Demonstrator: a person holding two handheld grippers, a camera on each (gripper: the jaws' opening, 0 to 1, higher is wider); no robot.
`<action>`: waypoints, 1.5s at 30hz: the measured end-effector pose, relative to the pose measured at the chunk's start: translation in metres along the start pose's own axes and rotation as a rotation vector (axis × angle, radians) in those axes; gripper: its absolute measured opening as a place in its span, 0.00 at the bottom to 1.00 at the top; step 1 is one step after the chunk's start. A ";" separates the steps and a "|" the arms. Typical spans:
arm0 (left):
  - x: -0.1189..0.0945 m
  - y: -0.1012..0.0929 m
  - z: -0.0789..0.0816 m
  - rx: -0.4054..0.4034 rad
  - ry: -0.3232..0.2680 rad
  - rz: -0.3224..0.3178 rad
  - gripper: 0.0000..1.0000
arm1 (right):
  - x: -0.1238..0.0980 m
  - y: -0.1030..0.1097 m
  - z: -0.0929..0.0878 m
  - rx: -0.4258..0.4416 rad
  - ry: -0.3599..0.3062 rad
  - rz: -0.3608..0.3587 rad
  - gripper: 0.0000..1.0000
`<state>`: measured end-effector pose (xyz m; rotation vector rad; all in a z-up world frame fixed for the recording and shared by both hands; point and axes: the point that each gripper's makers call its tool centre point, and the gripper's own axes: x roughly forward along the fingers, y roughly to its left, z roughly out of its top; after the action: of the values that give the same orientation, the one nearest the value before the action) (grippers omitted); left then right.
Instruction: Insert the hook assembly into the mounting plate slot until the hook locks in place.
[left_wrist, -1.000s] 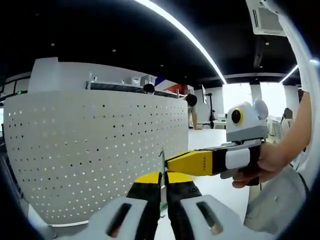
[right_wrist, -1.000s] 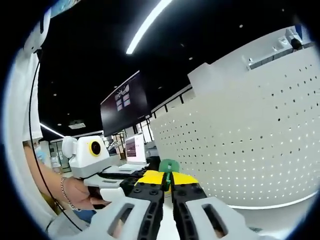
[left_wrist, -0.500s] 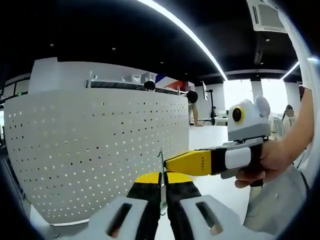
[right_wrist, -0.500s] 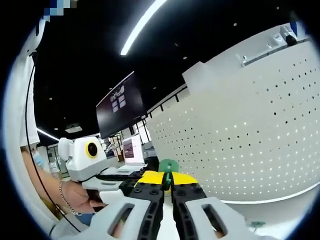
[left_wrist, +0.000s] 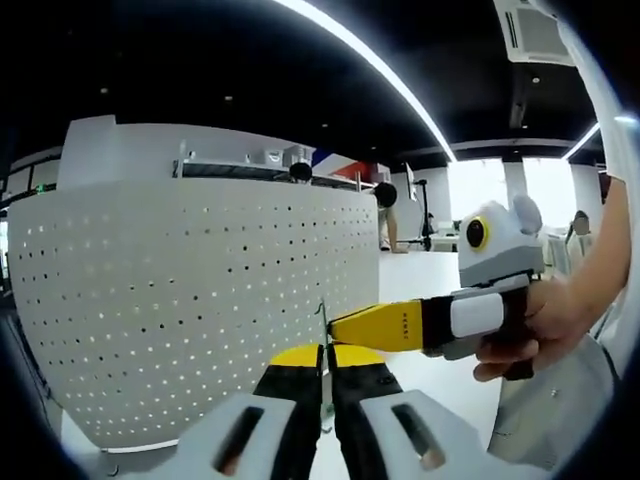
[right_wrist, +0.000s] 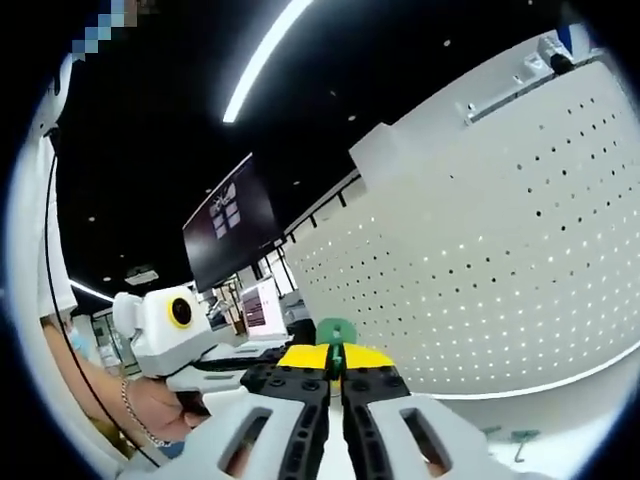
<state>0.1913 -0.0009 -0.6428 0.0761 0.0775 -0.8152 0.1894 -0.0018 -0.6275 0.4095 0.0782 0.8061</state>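
Here, both grippers (left_wrist: 324, 372) (right_wrist: 335, 378) clamped on hook assembly (right_wrist: 335, 337)

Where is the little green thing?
In the right gripper view, the small green plastic piece sits pinched between the right tongs, low in the middle, before the white perforated panel.

A long ceiling light (left_wrist: 375, 72) runs overhead. A dark wall screen (right_wrist: 228, 232) hangs behind a small monitor (right_wrist: 257, 305), and a person (left_wrist: 385, 215) stands far across the room.
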 end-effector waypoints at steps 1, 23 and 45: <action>0.000 0.000 0.000 0.000 -0.003 0.001 0.01 | 0.000 0.000 0.000 0.009 0.003 -0.001 0.00; 0.002 0.001 -0.007 -0.004 0.021 0.013 0.36 | 0.000 0.001 0.003 0.019 0.007 0.005 0.00; 0.005 0.001 -0.025 -0.073 0.063 0.028 0.88 | 0.000 0.002 -0.001 0.030 0.025 0.009 0.00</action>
<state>0.1951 -0.0015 -0.6678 0.0341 0.1653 -0.7812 0.1878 0.0000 -0.6281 0.4281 0.1120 0.8197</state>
